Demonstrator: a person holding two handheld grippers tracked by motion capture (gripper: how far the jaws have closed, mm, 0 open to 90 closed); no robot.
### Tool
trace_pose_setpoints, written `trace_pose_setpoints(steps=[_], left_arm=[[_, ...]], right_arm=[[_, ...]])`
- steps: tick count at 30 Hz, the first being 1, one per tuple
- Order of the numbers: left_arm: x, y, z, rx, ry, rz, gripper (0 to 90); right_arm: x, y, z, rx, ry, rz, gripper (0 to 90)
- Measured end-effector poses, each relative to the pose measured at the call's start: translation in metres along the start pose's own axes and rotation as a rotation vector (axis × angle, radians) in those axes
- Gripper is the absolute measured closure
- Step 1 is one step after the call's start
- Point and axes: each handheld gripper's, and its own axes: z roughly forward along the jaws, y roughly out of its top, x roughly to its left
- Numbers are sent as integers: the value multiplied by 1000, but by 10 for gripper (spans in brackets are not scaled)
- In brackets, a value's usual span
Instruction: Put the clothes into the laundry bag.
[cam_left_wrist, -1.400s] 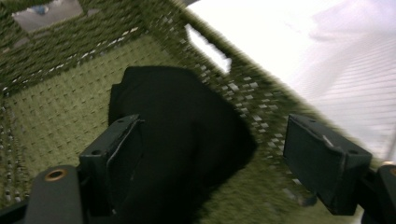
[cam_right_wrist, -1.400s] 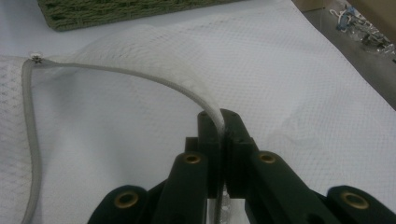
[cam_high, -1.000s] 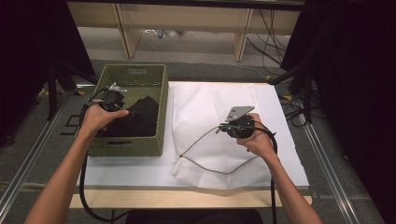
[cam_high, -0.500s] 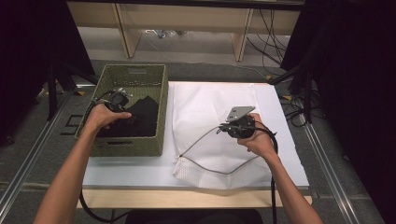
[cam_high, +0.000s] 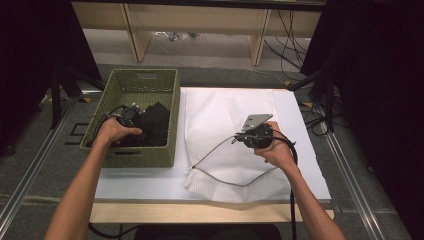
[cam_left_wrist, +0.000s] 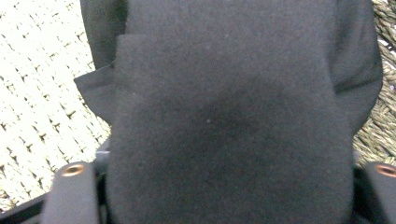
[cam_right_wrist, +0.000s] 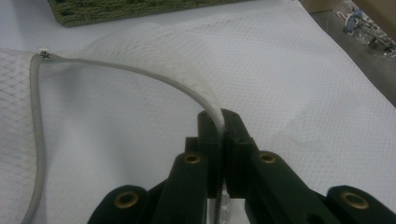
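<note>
Two claws working. Right claw pinches mesh bag's grey rim, bench centre. Left claw inside green basket at 9 o'clock, jaws spread around black cloth.

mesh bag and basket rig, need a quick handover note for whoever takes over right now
Left hand-held gripper: down in the green basket, jaws apart around the black cloth.
Right hand-held gripper: shut on the zip edge of the white mesh bag, holding its mouth lifted off the table.
Done: bag opened, cloth reached.
Left, as it looks: grip the cloth, lift it out and put it into the bag.
</note>
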Motion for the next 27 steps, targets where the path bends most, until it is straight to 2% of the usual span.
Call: trace_pose_setpoints(steps=[1, 5, 7, 8, 11, 14, 15, 19, 21, 22, 24, 26, 27], left_arm=[[0, 0, 0, 0, 1, 5, 326], [1, 0, -1, -4, 2, 28, 443], [1, 0, -1, -4, 1, 33, 487], [2, -1, -1, -1, 0, 34, 487], [2, 1, -3, 6, 1, 6, 560], [1, 1, -5, 3, 5, 13, 597], [1, 1, -6, -1, 10, 10, 610], [1, 2, -10, -20, 23, 4, 636], [2, 3, -12, -34, 18, -3, 638], [2, 4, -16, -68, 11, -20, 639], [3, 5, -19, -77, 9, -25, 639], [3, 8, -26, -115, 12, -42, 639], [3, 11, -34, -154, 13, -55, 639]], right_arm=[[-1, 0, 0, -3, 2, -20, 881], [0, 0, 1, 0, -2, -10, 881], [0, 1, 2, -2, -1, -26, 881], [0, 1, 2, -2, -1, -26, 881], [1, 1, 1, -3, 0, -29, 881], [0, 1, 0, 2, 4, -26, 881], [1, 0, 0, 2, 1, -7, 881], [-1, 0, 2, 2, 5, -17, 882], [-1, -1, 3, 4, 5, -19, 884], [-1, -1, 4, 6, 6, -24, 885], [-1, -1, 4, 7, 8, -20, 885], [0, -1, 3, 5, 7, -11, 891], [0, -1, 3, 4, 5, -16, 892]])
